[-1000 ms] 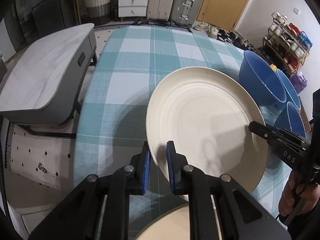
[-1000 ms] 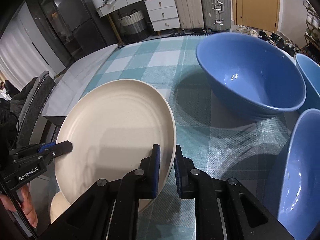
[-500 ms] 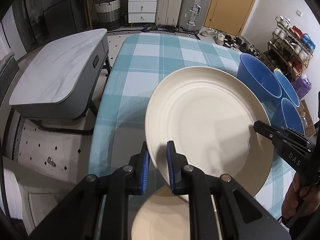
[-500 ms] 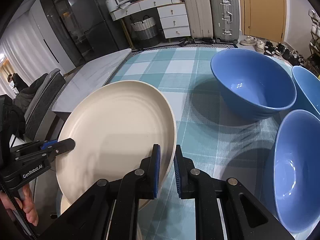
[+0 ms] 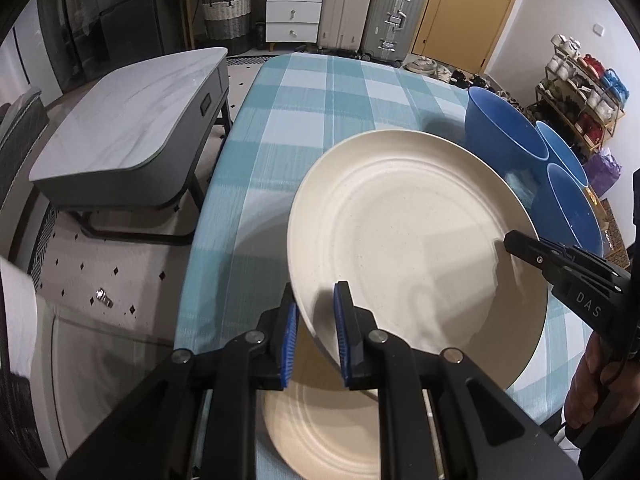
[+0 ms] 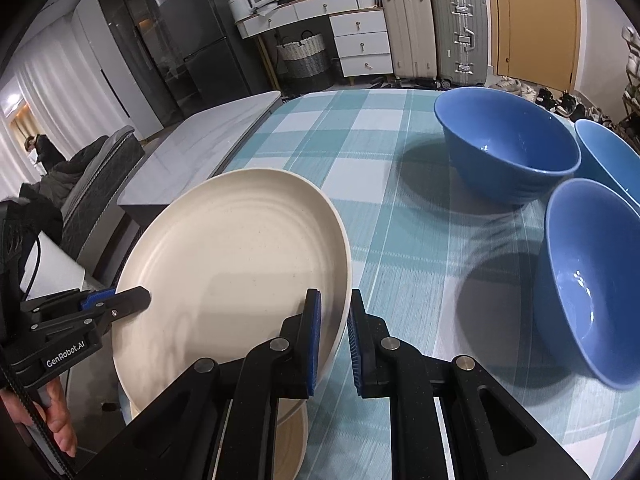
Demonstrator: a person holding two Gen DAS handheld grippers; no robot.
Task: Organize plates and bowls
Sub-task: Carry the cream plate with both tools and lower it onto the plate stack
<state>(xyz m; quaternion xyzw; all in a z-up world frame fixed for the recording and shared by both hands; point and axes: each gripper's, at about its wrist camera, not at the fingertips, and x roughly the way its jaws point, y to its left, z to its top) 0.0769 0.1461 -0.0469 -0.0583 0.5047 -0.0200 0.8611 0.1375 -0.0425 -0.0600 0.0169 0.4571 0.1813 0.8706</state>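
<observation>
A large cream plate (image 5: 412, 240) (image 6: 232, 276) hangs tilted above the near edge of the checked table. My left gripper (image 5: 316, 312) is shut on its left rim and my right gripper (image 6: 334, 320) is shut on its right rim. Each gripper shows in the other's view: the right one (image 5: 516, 246) at the plate's right side, the left one (image 6: 136, 300) at its left side. A second cream plate (image 5: 320, 428) (image 6: 294, 428) lies on the table directly under the held one, mostly hidden. Three blue bowls (image 6: 508, 148) (image 6: 588, 280) (image 6: 612, 156) stand on the table's right side.
The teal checked tablecloth (image 5: 304, 128) covers the table. A grey marble-topped side table (image 5: 124, 128) stands to its left, close to the edge. Suitcases (image 5: 372, 12), drawers and a basket line the far wall. A shoe rack (image 5: 580, 92) stands at the right.
Both grippers have carried the cream plate back toward the table's near edge. More of the second plate beneath it has come into view, and the bowls look farther off.
</observation>
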